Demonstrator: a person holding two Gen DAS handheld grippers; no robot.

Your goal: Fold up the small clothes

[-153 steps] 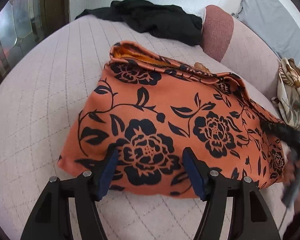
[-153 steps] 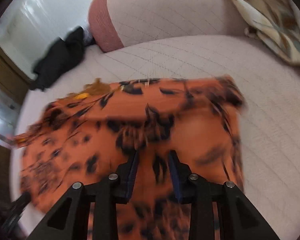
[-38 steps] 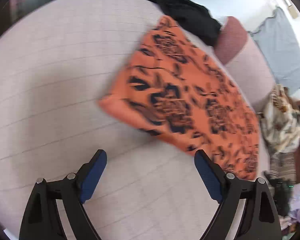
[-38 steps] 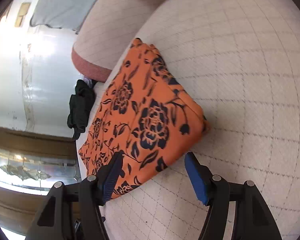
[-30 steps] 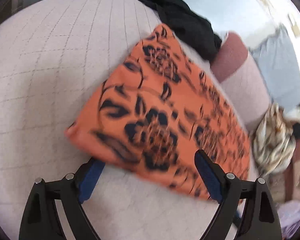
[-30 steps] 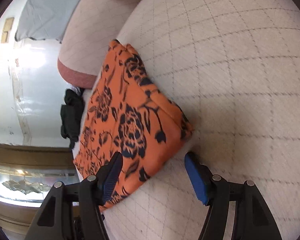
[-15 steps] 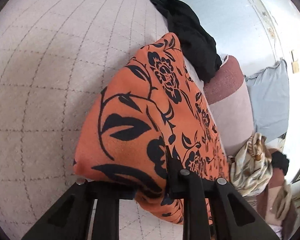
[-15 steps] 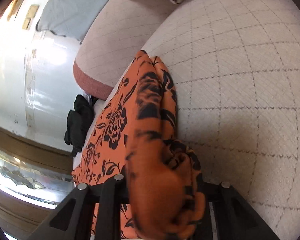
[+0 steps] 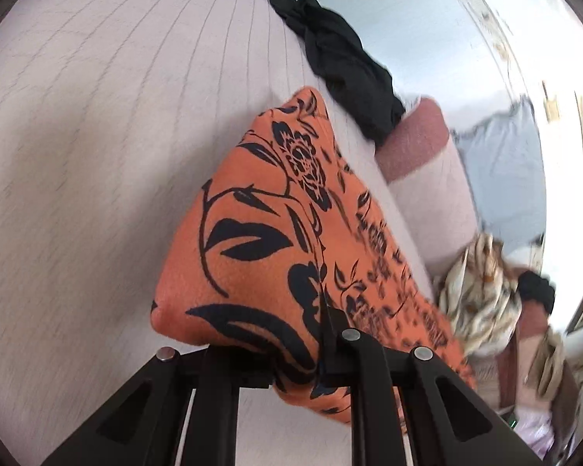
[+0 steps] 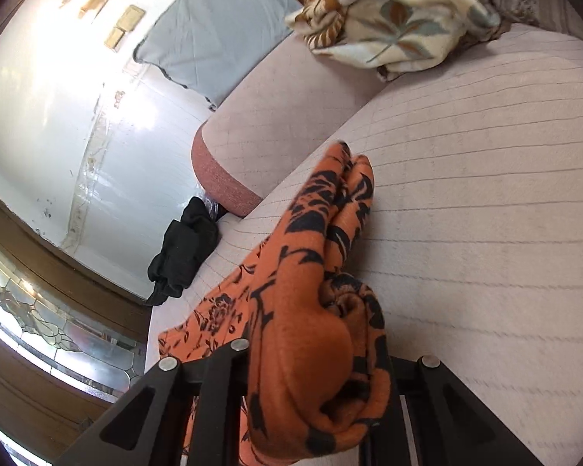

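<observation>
The pads of both grippers are buried in fabric and cannot be seen. The left gripper [image 9: 291, 361] is clamped on the near corner of the orange floral garment [image 9: 276, 233], its jaws drawn together on the cloth. The right gripper [image 10: 315, 384] is likewise closed on a thick bunched end of the same garment [image 10: 311, 310], whose folds spill over the jaws. The far half of the garment is blurred in the left wrist view. The garment is laid on the quilted sofa seat [image 9: 97, 136], its long axis running away from each camera toward the sofa's backrest [image 10: 291, 89]. A black garment [image 9: 342, 62] is seen beyond it, apart, and a patterned cream blanket [image 10: 400, 11] is heaped farther off.
</observation>
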